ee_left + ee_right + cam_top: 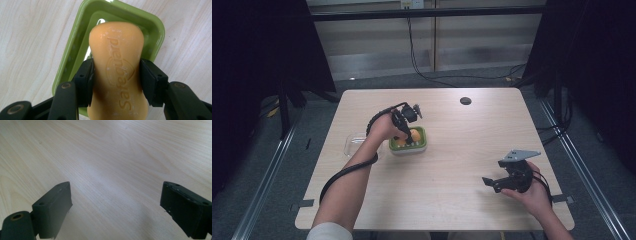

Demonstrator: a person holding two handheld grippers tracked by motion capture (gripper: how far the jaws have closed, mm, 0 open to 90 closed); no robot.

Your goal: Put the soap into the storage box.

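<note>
Soap: an orange bar [117,75] with a waisted shape and raised lettering on its face, pinched at its narrow middle between the two black jaws of the left tongs [117,80]; in the high view it shows as an orange patch [414,135] inside the dish.
Dish: a green soap dish [75,47] with a raised inner ledge, lying on the desk directly under the bar; from above it sits a little left of the desk's middle [422,147]. Whether the bar touches the dish floor cannot be told.
Left tongs: clenched on the soap, pointing down into the dish [407,136], held by the person's left hand [384,127], with a black cable running back along the forearm.
Right tongs: released, jaws spread wide apart with bare wood between them [116,207]; held low over the desk's near right part [488,183] by the right hand [529,190], well apart from the dish, grey three-cornered plate on top.
Clear tray: a transparent container [353,144] just left of the dish, partly behind the left forearm.
Desk: pale wood grain [452,175], with a small dark round disc [465,100] near its far edge.
</note>
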